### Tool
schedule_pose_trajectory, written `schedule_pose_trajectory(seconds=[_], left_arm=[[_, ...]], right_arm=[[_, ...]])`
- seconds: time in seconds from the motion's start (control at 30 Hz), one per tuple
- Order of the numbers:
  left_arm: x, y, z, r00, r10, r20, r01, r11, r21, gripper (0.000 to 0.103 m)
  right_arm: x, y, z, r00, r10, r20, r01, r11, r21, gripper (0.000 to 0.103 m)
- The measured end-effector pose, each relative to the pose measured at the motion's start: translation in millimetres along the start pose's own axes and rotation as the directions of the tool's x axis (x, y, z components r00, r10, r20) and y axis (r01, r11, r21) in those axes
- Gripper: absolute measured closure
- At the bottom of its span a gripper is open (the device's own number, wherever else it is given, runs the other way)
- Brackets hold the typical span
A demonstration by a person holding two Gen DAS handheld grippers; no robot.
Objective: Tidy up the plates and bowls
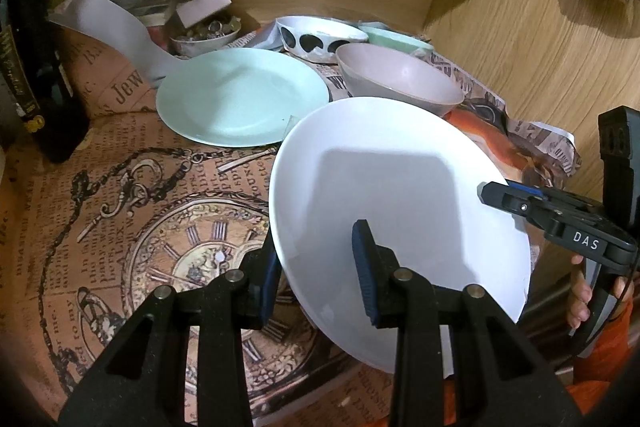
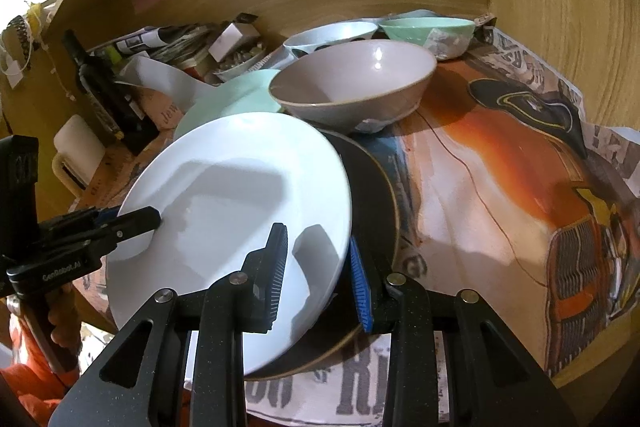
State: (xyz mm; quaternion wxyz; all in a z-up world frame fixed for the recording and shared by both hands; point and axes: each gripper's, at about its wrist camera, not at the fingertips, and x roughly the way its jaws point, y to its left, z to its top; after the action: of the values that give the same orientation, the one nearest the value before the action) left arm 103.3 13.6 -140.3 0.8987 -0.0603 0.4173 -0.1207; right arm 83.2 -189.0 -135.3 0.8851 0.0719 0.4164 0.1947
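**A:** What's the risk here?

**B:** The round white ceramic plate (image 2: 232, 203) is carried tilted between both grippers, each clamped on an opposite side of its rim. The left gripper (image 1: 316, 275) bites the plate's left edge, one pad over and one under. The right gripper (image 2: 318, 275) does the same at the right edge. The hold is on thin rim only, so if one hand drops faster than the other the plate could twist out of a pad and slide.

**A:** Where is it, exactly?

**B:** Above the near part of the paper-covered desk (image 2: 480, 187), over a flat black round plate (image 2: 372, 187) lying under its right side. Its far rim comes close to the grey-pink bowl (image 2: 352, 87); I can't tell if they touch. A push forward might knock that bowl into the spotted white bowl (image 1: 320, 39) or the mint-green bowl (image 2: 428, 27) at the back edge.

**A:** And the pale green plate?

**B:** The pale green round plate (image 1: 240, 99) lies flat, further back and left. A swing that way could clip it.

**A:** Orientation?

**B:** A round plate has no long axis. Its face turns up and toward the cameras, with the right rim low over the black plate.
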Motion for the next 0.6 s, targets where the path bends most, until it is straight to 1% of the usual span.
schedule_pose_trajectory(seconds=[0.47, 0.6], left_arm=[[18.5, -2.1, 7.0, 0.999, -0.017, -0.032, 0.017, 1.000, 0.000, 0.067], [22.0, -3.3, 8.1, 0.999, -0.028, -0.038, 0.028, 1.000, -0.001, 0.067]], right_arm=[[0.8, -7.5, -0.1, 1.000, -0.021, 0.006, 0.021, 1.000, 0.012, 0.075], [-1.0, -10.9, 0.4, 1.000, -0.013, 0.005, 0.013, 1.000, 0.009, 0.075]])
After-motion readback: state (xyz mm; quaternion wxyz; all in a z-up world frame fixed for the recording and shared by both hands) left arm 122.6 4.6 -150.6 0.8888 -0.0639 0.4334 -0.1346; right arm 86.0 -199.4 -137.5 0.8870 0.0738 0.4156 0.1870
